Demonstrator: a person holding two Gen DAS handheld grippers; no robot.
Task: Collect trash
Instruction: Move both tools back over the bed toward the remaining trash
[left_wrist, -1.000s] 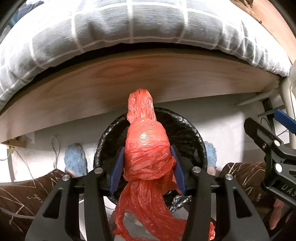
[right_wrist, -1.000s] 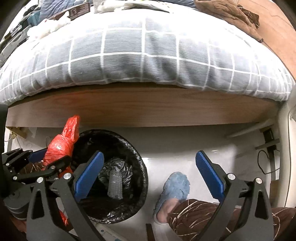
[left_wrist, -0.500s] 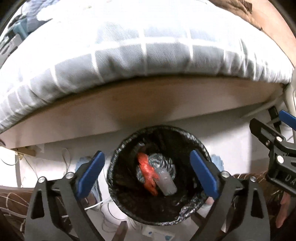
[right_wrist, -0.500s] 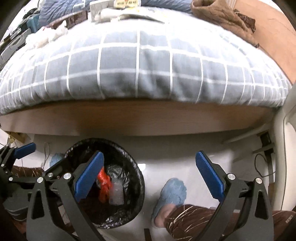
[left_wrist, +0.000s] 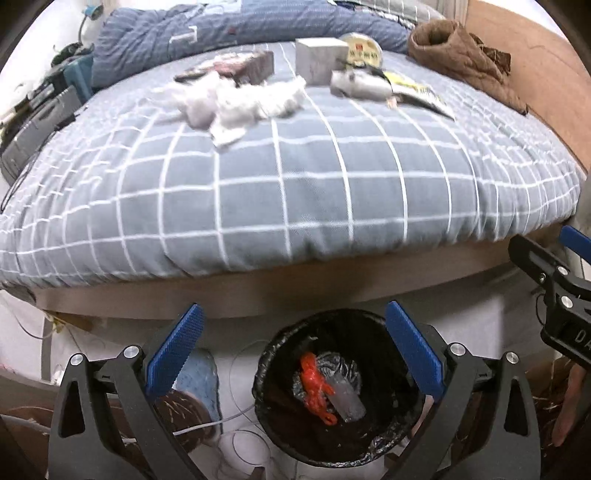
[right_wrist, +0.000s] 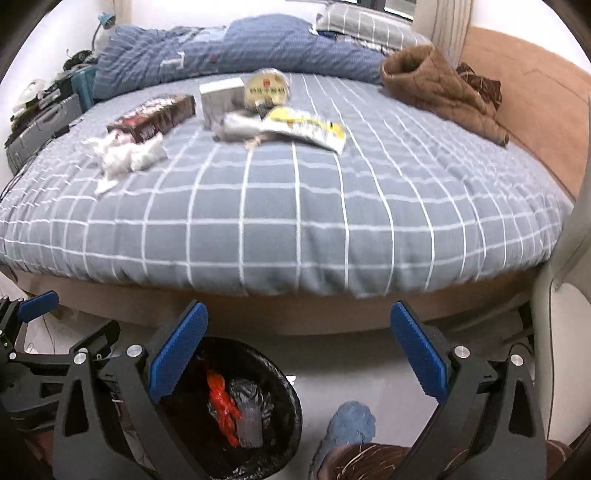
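While both tools hang low at the foot of the bed (right_wrist: 295, 221), notes run big to small. Grey checked duvet fills the frame. Black-lined bin (left_wrist: 373, 325) sits on the floor at 6 o'clock of the mattress edge, holding a red plastic bag (left_wrist: 314, 387) and a clear bottle-like piece (left_wrist: 345, 400).

Left gripper (left_wrist: 293, 350): jaws spread wide, nothing held, framing the bin. Right gripper (right_wrist: 295, 350): likewise wide apart and empty.

Remaining trash lies toward 12 o'clock on the duvet: dark carton (right_wrist: 153, 118), grey box (right_wrist: 221, 99), round lidded tub (right_wrist: 267, 88), yellow wrapper (right_wrist: 306, 127), crumpled white tissues (right_wrist: 125, 157).

Judgement: next step is a reach across. Take the nearest tissues first, pinch the wad at its thickest, avoid snagging the duvet.

Motion blur softens everything; the grey lump beside the wrapper is possibly foil packaging. Printing on the tub is unreadable.
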